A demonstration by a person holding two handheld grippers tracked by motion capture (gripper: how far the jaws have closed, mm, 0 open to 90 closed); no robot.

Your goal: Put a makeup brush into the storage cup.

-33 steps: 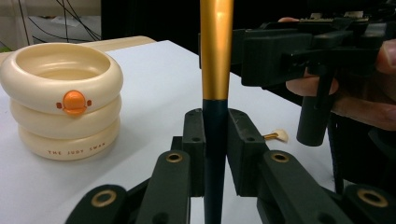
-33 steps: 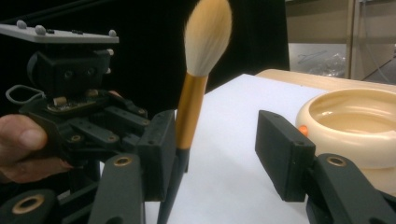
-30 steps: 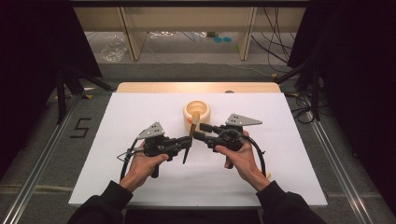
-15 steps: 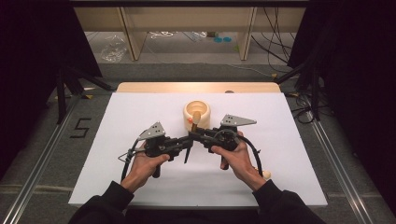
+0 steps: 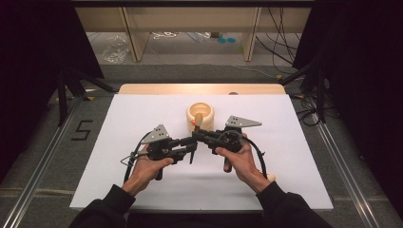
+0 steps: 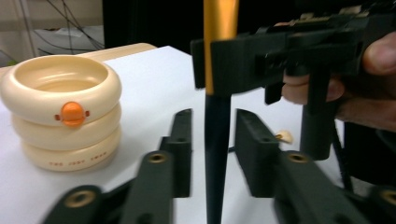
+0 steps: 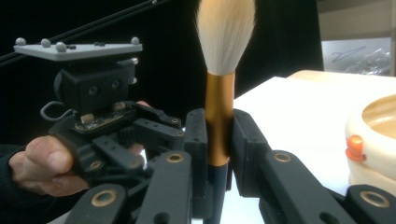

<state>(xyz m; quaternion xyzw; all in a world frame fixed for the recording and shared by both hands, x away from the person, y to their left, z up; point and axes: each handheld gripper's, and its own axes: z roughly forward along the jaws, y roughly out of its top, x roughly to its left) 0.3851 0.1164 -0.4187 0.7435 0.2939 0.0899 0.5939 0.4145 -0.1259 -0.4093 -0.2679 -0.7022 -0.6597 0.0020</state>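
The brush (image 7: 219,107) stands upright just in front of the cream stacked-ring pot (image 5: 200,115), above the white table (image 5: 119,123), bristles up and black handle pointing down. It reads as a light, slender, rigid item: a soft white bristle tuft (image 7: 225,35), a smooth gold ferrule and a thin black shaft (image 6: 215,163). The tuft will likely deform under any clamp, so it should stay clear of the pads. The ferrule looks slippery but stiff, and it is the sounder place to hold. The right hand-held gripper (image 7: 219,154) is clamped on that ferrule, its jaws having just closed onto it, with the pads pressing both sides. The left hand-held gripper (image 6: 212,149) sits lower on the brush, nearer the person than the pot; its jaws have just been opening and now stand clear of the black shaft, which passes between them untouched. With one grip carrying the load, the brush could pivot if knocked, so a firm, centred hold on the ferrule is advisable.
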